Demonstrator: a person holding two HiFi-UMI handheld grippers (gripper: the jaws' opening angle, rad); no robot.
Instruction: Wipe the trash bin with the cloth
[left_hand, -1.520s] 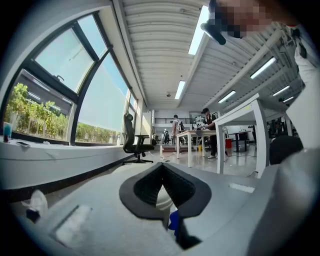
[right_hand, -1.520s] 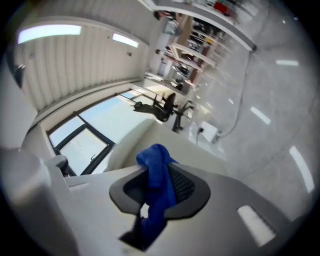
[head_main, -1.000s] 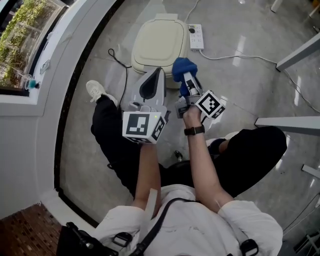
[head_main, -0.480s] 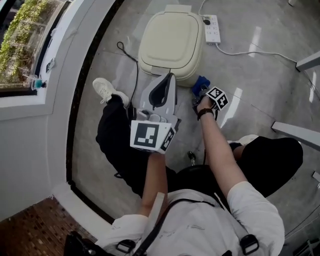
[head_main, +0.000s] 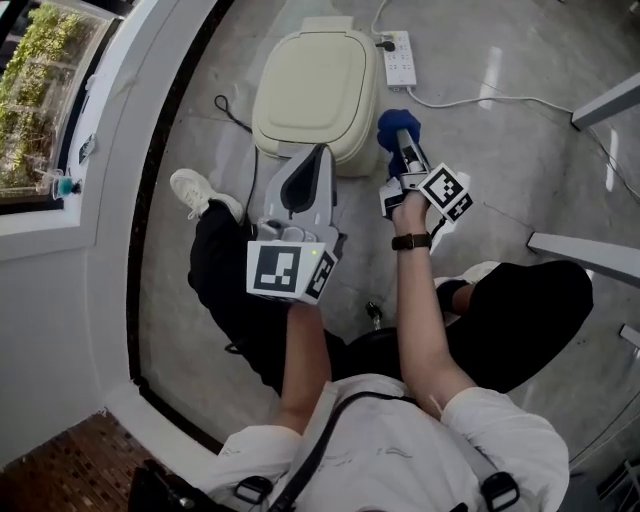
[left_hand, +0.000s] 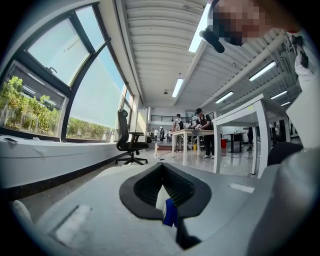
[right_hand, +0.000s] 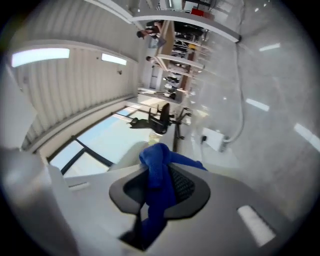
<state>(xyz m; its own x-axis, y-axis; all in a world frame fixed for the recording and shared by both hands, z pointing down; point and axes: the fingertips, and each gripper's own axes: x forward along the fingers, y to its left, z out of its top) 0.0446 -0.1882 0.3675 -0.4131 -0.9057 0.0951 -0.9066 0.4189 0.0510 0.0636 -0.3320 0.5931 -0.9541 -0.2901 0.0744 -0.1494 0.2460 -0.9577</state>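
We count one trash bin (head_main: 315, 90), one blue cloth (head_main: 393, 124) and two grippers, plus one power strip (head_main: 400, 60) on the floor just past the bin's far right corner. From the head view the bin stands with its cream lid down, far from the seated person. The cloth sits just beside its right side, though we cannot tell whether the two touch. The right gripper (head_main: 402, 150) has its fingers pinched on the cloth, which bunches over their tips. The right gripper view shows this best, with the cloth (right_hand: 156, 167) running down between the dark pads. The left gripper (head_main: 318, 160) hangs over the bin's near edge, fingers pressed together at the tips with nothing caught. The left gripper view looks through the hollow between the pads to a sliver of cream and blue. That view also gives what the head view lacks: one office chair (left_hand: 127, 140) by the windows and several people at distant tables (left_hand: 200, 130). Only the head view shows a white shoe (head_main: 195, 190) left of the bin. Half a second ago the cloth was by the bin's near right corner; now it is farther along that side, nearer the power strip.
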